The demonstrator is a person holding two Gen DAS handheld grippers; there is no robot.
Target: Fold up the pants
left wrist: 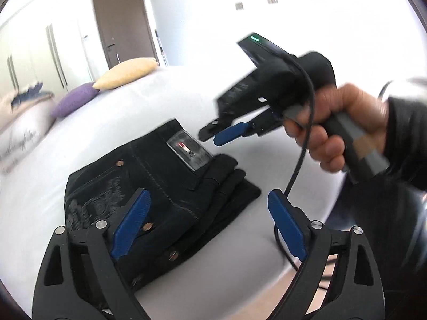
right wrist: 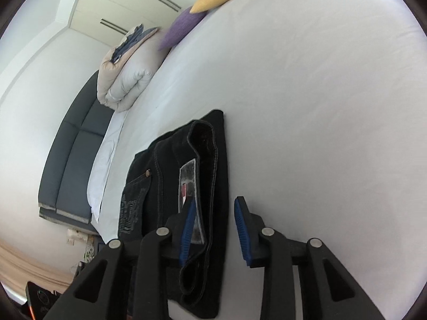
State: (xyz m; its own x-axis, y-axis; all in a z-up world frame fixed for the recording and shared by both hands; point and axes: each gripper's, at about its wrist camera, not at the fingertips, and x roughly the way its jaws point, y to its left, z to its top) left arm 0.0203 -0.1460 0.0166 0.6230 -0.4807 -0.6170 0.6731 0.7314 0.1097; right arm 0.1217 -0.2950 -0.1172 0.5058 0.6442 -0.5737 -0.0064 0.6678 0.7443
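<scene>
Black jeans [left wrist: 149,186] lie folded in a compact stack on the white bed sheet, with a grey waistband label [left wrist: 188,150] on top. My left gripper [left wrist: 208,210] is open and empty, held above the stack's near corner. My right gripper [left wrist: 213,134] shows in the left wrist view, held by a hand above the bed just past the jeans, jaws partly open and empty. In the right wrist view the right gripper [right wrist: 214,222] hovers open over the waistband edge of the jeans [right wrist: 205,176], touching nothing.
The white bed [right wrist: 307,93] stretches beyond the jeans. A yellow pillow [left wrist: 128,73] and a purple pillow [left wrist: 76,100] lie at its far edge, beside a folded duvet [right wrist: 128,77]. A dark headboard [right wrist: 72,157], wardrobe and brown door [left wrist: 122,21] stand behind. A black cable [left wrist: 299,165] hangs from the right gripper.
</scene>
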